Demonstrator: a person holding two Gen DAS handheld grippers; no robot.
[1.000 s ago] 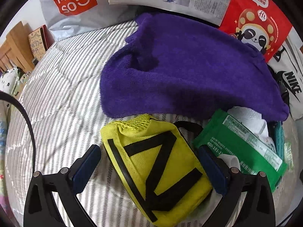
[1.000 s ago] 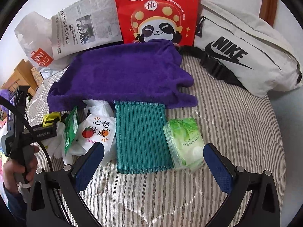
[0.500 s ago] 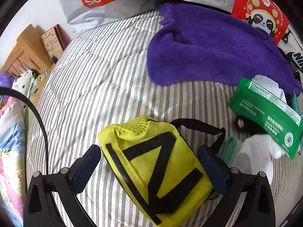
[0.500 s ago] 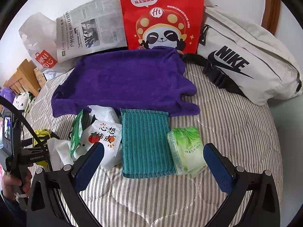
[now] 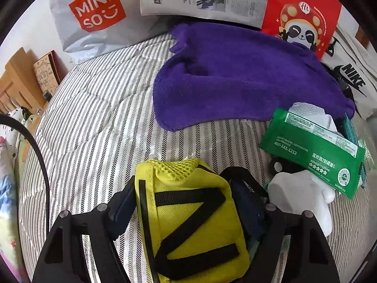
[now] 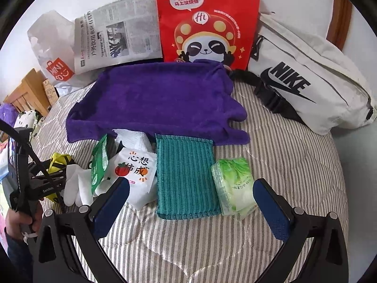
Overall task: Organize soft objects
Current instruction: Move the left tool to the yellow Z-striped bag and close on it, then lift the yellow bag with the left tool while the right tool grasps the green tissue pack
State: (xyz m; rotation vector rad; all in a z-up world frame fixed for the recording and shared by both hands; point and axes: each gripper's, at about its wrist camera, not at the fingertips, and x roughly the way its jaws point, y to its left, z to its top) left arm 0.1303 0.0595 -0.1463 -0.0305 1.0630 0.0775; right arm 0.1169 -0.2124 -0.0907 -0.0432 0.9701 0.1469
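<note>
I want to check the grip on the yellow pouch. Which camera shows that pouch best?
The left wrist view: the yellow pouch fills the foreground between the left gripper pads, which have just been closing and now touch its sides. The right wrist view shows only a small yellow corner at far left, behind that gripper's body.

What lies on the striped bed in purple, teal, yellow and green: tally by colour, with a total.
Purple: 1, towel
Teal: 1, ribbed cloth
Yellow: 1, pouch
Green: 2, wipes packet and tissue pack
Total: 5
A pale green scrap by the pouch is too hidden to count.
</note>
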